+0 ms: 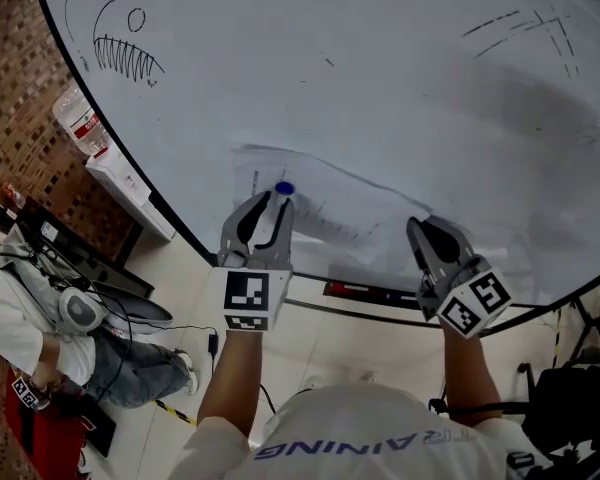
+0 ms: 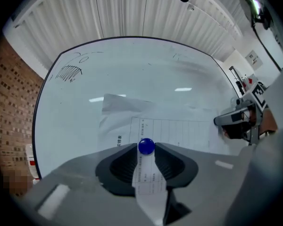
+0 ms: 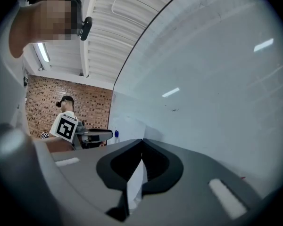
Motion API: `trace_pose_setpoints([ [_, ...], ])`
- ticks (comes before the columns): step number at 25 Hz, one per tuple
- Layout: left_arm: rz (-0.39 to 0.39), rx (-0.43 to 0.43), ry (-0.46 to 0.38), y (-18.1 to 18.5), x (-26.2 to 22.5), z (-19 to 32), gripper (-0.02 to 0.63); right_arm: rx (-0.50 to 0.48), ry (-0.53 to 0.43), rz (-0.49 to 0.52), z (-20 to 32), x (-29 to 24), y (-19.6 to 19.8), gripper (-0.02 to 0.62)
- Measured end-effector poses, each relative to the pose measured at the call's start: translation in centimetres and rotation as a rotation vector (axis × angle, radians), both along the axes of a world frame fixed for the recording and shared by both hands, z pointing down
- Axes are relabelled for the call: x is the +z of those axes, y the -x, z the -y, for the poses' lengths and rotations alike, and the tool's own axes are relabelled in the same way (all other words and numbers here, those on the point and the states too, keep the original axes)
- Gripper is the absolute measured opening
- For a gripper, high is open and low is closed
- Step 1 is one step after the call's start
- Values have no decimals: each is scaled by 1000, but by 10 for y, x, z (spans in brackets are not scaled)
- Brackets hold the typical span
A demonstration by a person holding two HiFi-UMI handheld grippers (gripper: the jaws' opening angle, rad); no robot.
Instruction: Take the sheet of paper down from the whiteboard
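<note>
A printed sheet of paper [image 1: 325, 206] lies against the whiteboard [image 1: 380, 78], with a round blue magnet [image 1: 284, 188] at its left part. My left gripper [image 1: 277, 201] points at the board, and the magnet [image 2: 146, 146] sits between its open fingertips. A strip of the sheet [image 2: 172, 128] runs back between those jaws. My right gripper [image 1: 418, 226] is at the sheet's right edge, shut on it. In the right gripper view a white sliver of paper [image 3: 136, 185] is pinched in its closed jaws [image 3: 142, 141].
A fish doodle [image 1: 125, 48] and pen strokes mark the board. Below the board runs a pen ledge [image 1: 370, 293]. A water bottle [image 1: 80, 123] and a white shelf [image 1: 130, 183] stand at the left by the brick wall. A seated person [image 1: 40, 318] is at lower left.
</note>
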State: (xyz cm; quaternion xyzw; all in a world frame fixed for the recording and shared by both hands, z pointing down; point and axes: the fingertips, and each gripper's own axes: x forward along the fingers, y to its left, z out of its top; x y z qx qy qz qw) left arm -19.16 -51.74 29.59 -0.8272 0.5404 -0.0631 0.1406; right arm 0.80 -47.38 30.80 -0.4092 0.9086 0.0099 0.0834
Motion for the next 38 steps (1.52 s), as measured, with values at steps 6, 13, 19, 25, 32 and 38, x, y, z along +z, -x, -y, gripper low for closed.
trace_pose_setpoints([
  [6, 13, -12, 50, -4, 5, 11, 178, -12, -4, 5, -2, 0, 0, 9],
  [13, -11, -30, 42, -7, 0, 15, 163, -18, -2, 8, -4, 1, 1, 9],
  [19, -36, -31, 41, -8, -1, 16, 134, -26, 1, 8, -4, 1, 1, 8],
  [25, -76, -15, 48, -7, 0, 16, 131, -29, 6, 9, -4, 2, 1, 8],
  [32, -155, 22, 89, -4, 15, 10, 130, -27, 14, 18, -6, 5, -1, 8],
  [38, -279, -17, 95, 23, 46, -20, 130, -6, 64, 11, -13, 26, -13, 8],
])
